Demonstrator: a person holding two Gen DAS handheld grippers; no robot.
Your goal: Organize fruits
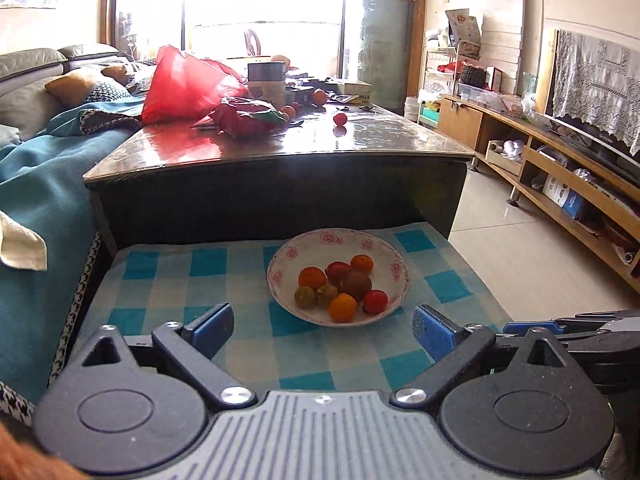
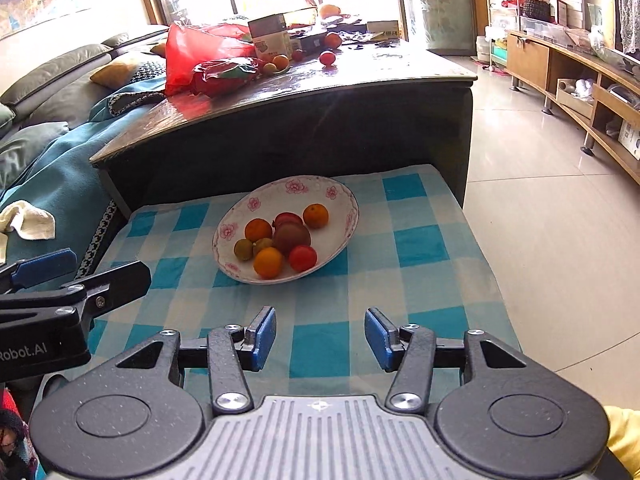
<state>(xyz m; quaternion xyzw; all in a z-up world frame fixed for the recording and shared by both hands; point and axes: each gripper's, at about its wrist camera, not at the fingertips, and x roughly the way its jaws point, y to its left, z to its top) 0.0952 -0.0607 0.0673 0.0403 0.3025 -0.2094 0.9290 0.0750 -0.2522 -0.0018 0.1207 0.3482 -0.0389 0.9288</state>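
Observation:
A white plate with pink flowers [image 1: 308, 246] [image 2: 256, 204] sits on a blue checked cloth [image 1: 180, 300] [image 2: 420, 248] over a low stool. It holds several small fruits: oranges [image 1: 312, 278] [image 2: 268, 262], a red tomato [image 1: 375, 301] [image 2: 303, 258], a dark reddish fruit [image 1: 356, 284] [image 2: 291, 236] and small greenish ones [image 1: 305, 297] [image 2: 243, 249]. My left gripper [image 1: 323, 330] is open and empty, just in front of the plate. My right gripper [image 2: 320, 338] is open and empty, a little nearer than the plate. Each gripper shows at the edge of the other's view.
A dark coffee table [image 1: 360, 148] [image 2: 360, 80] stands behind the stool with a red bag [image 1: 184, 84] [image 2: 188, 56], boxes, a loose tomato [image 1: 339, 119] [image 2: 327, 58] and oranges [image 2: 280, 62]. A sofa with a teal blanket [image 1: 36, 184] is left. A wooden TV bench [image 1: 560, 184] and tiled floor are right.

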